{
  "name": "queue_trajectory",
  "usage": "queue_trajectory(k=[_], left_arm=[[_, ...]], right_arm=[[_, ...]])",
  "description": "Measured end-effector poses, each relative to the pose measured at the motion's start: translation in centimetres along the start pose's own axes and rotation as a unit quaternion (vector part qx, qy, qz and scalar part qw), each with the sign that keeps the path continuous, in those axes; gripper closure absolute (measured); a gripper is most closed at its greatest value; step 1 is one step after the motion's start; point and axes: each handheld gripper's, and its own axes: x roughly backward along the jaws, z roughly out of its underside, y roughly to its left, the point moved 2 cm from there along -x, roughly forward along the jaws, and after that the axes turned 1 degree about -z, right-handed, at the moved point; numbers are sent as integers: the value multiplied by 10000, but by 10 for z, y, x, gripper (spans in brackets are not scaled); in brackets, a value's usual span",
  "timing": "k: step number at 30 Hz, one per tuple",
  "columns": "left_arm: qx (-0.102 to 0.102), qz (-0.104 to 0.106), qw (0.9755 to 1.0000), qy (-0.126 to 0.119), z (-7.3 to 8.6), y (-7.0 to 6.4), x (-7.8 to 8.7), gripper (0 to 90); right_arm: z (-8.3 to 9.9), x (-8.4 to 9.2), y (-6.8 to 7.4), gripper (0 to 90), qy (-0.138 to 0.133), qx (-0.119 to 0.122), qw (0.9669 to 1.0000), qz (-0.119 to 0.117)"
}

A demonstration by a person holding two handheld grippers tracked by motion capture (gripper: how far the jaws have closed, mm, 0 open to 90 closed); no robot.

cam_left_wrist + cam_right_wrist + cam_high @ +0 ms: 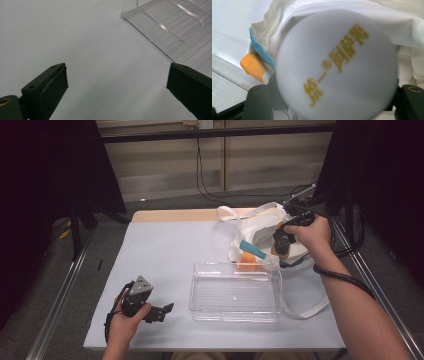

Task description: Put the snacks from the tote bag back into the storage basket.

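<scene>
A white cloth tote bag (258, 223) lies at the table's far right, its mouth toward a clear plastic bin (201, 292). My right gripper (281, 243) hovers over the bag's mouth, shut on a container with a round white lid (337, 67) printed in yellow characters; the jaws press its two sides. An orange packet (248, 259) with a blue strip (260, 51) pokes out of the bag (317, 11) beside the bin. My left gripper (165, 312) rests low over the table's near left, jaws wide open (117, 75) with nothing between them, the bin's corner (160, 27) just ahead.
The bag's long strap (310, 309) loops along the table's right side past the bin. A wooden strip (175, 215) marks the far edge. Metal frame rails (57, 300) run along both sides, and cables (350, 280) trail from the right gripper.
</scene>
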Motion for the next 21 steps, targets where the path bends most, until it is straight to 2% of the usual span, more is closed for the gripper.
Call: queue_trajectory(k=[4,6,7,16,21], left_arm=[[-58,-19,10000,28,0,0,0,33],[-22,-27,10000,-10,0,0,-1,33],[62,-10,10000,-54,0,-1,-1,33],[81,-4,9999,-60,-1,-1,0,33],[48,-32,10000,-73,-1,-1,0,33]], right_arm=[[-1,5,-1,305,70,13,10000,-25],[-1,6,-1,305,78,37,9999,-58],[-1,7,-1,305,102,44,9999,-45],[-4,23,0,305,72,94,9999,-36],[-6,33,-1,305,76,39,10000,-48]])
